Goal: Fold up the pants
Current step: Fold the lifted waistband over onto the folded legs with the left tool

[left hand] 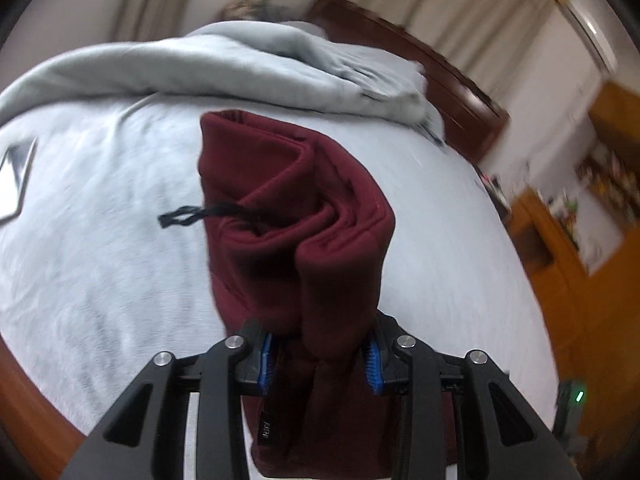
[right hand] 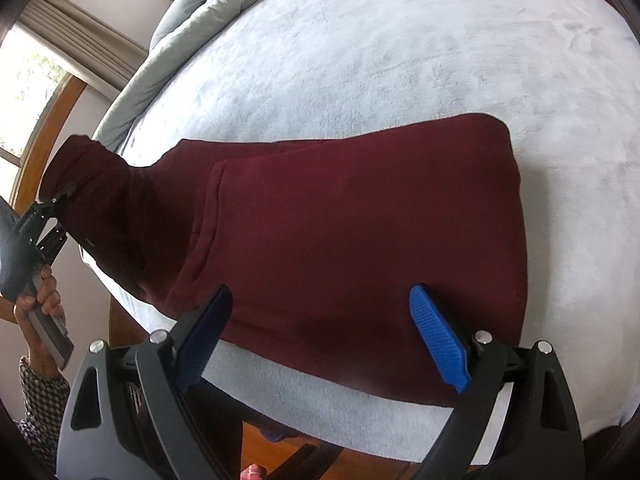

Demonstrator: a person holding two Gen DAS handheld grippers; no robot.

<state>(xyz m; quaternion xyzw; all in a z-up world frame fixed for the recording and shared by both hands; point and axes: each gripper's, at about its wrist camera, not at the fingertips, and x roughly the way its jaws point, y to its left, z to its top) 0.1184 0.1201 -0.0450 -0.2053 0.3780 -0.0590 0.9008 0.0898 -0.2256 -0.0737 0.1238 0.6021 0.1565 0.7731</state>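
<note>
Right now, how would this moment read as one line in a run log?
left tool: shut on dark red fleece pants, end lifted | right tool: open over pants | pale plush bedspread: under pants

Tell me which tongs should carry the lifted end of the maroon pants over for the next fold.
Left. The left tongs are already shut on the bunched end of the maroon pants, raised off the bed. The right tongs are open over the flat part, gripping nothing; they could likely pin it.
</note>
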